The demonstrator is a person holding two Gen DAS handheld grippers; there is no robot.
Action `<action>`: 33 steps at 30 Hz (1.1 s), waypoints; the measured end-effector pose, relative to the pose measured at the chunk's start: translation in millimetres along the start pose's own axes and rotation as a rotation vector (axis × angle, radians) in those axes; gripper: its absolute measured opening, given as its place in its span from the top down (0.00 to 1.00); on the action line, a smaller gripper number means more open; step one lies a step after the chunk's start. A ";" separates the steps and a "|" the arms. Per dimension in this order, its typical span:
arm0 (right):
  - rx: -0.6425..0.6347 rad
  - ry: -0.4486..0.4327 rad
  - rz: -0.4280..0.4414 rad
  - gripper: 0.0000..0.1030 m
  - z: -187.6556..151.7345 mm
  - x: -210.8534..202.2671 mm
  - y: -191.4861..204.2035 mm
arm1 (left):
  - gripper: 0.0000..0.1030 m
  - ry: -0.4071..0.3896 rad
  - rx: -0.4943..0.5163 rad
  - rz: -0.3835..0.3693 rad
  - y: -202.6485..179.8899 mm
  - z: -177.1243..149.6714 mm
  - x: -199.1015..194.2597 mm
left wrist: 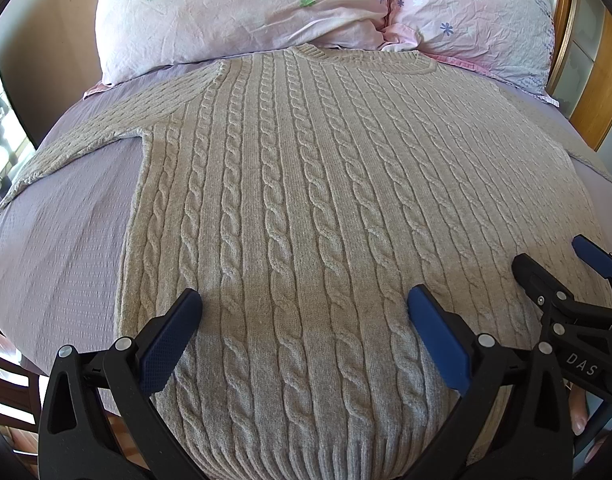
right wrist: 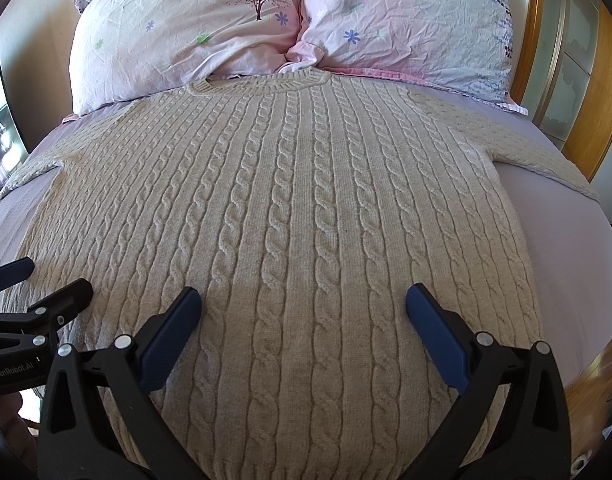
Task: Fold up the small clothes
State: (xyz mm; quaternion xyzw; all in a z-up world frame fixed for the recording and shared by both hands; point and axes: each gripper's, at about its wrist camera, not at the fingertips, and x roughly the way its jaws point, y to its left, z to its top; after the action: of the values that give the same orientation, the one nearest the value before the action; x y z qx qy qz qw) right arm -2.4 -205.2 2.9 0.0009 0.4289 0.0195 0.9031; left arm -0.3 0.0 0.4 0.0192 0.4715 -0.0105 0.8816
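Observation:
A beige cable-knit sweater (left wrist: 306,184) lies flat and face up on the bed, collar toward the pillows, hem toward me; it also shows in the right wrist view (right wrist: 289,208). Its left sleeve (left wrist: 89,136) stretches out to the left, its right sleeve (right wrist: 538,152) to the right. My left gripper (left wrist: 303,300) is open and empty, hovering over the lower left body of the sweater. My right gripper (right wrist: 303,300) is open and empty over the lower right body. Each gripper shows at the edge of the other's view: the right one (left wrist: 554,264), the left one (right wrist: 45,280).
The sweater rests on a lilac bedsheet (left wrist: 65,248). Two pink floral pillows (left wrist: 241,12) (right wrist: 406,28) lie at the head of the bed. A wooden headboard (right wrist: 602,80) stands at the right. Wooden floor (right wrist: 594,384) shows past the bed's right edge.

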 end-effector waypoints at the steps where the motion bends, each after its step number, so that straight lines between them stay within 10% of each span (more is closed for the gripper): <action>1: 0.000 0.000 0.000 0.02 0.0 0.0 0.0 | 0.01 0.000 0.000 0.000 0.0 0.0 0.0; 33: -0.033 -0.024 0.030 0.02 -3.8 2.0 4.5 | 0.01 0.019 0.004 0.000 -0.9 2.1 1.9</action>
State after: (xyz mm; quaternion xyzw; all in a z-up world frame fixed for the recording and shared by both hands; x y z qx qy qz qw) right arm -4.3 -200.8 -1.0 -0.0073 0.4176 0.0402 0.9077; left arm 2.5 -0.9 -0.1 0.0211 0.4799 -0.0111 0.8770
